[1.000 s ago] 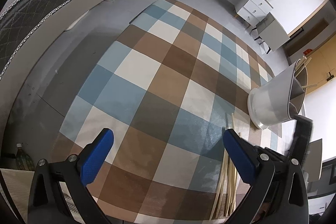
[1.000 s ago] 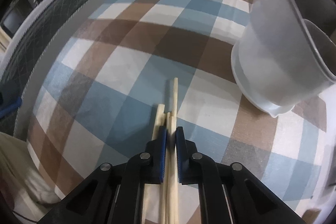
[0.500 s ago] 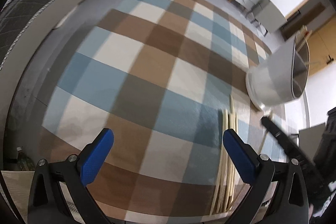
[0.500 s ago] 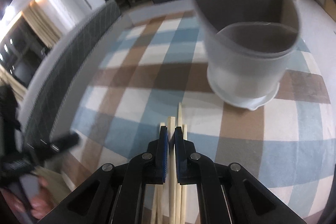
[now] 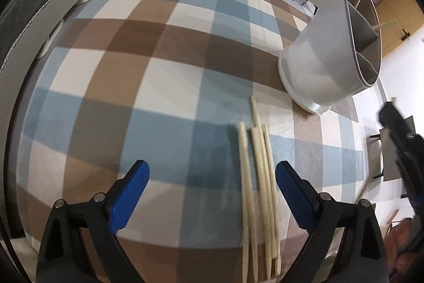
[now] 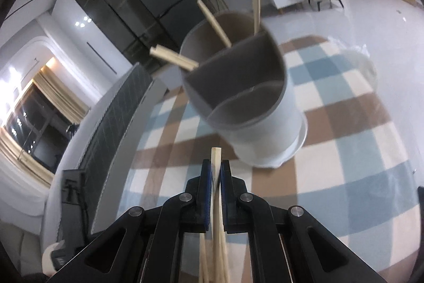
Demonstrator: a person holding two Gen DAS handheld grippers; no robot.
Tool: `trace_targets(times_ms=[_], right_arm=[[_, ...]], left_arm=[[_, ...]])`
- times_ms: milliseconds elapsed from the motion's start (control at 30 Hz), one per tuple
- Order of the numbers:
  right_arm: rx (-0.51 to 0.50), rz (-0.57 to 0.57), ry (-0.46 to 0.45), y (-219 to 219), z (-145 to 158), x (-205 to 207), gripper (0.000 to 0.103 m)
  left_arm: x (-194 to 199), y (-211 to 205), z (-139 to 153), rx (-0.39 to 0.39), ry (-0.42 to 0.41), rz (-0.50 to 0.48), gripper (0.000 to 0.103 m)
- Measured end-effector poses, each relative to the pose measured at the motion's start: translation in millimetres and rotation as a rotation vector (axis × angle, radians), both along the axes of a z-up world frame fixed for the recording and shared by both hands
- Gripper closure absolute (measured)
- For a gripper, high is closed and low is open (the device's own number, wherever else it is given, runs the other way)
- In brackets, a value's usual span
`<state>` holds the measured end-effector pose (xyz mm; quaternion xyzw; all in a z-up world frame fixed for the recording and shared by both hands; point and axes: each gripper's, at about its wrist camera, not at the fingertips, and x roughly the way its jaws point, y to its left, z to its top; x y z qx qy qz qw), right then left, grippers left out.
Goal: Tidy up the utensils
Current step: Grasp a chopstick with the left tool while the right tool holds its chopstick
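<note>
Left wrist view
- Left tongs: spread wide with nothing clamped, the jaws closing in; they hang over the near edge of the worktop, likely lining up for the next pick.
- Loose chopsticks: a small bundle lying flat on the checked cloth at the near edge, side by side, ends pointing toward the holder; they sit inside the gap between the pads, toward the right-hand pad, touching neither.
- Holder: white divided tub standing near the far right corner of the worktop, well apart from the bundle; a few sticks already lean out of its back section.
- Right tongs: blurred at the right edge, off the cloth; whether they grip anything cannot be told here.

Right wrist view
- Right tongs: clenched on one chopstick, its blunt end poking out past the pads, held lengthwise so it can be slid in end first.
- Holder: straight ahead with its mouth facing the tongs; the front sections look empty, the back one holds sticks.
- Judgement: carrying the stick toward the holder, not yet over the rim.
</note>
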<state>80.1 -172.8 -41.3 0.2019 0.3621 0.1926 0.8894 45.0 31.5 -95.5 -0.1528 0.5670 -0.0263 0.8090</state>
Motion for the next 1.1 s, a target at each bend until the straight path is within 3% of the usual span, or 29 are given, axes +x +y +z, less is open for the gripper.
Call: trace_targets(times_ms=[500, 533, 567, 667, 933, 1100], right_arm=[[0.048, -0.073, -0.09, -29, 22, -4, 0.097], [0.048, -0.074, -0.092, -29, 23, -5, 0.097], [0.048, -0.073, -0.094, -29, 23, -5, 0.097], [0.046, -0.076, -0.1, -30, 25, -7, 0.097], [0.041, -0.078, -0.107, -31, 27, -8, 0.097], [0.022, -0.072, -0.14, -28, 29, -14, 0.097]], left_arm=[[35, -24, -15, 0.04, 0.08, -0.028, 0.066], [36, -26, -14, 0.055, 0.078, -0.027, 0.071], [37, -29, -15, 0.055, 0.085, -0.035, 0.084], [37, -32, -14, 0.064, 0.097, -0.036, 0.099], [25, -26, 7, 0.032, 0.048, -0.009, 0.101], [8, -19, 35, 0.015, -0.038, -0.017, 0.101]])
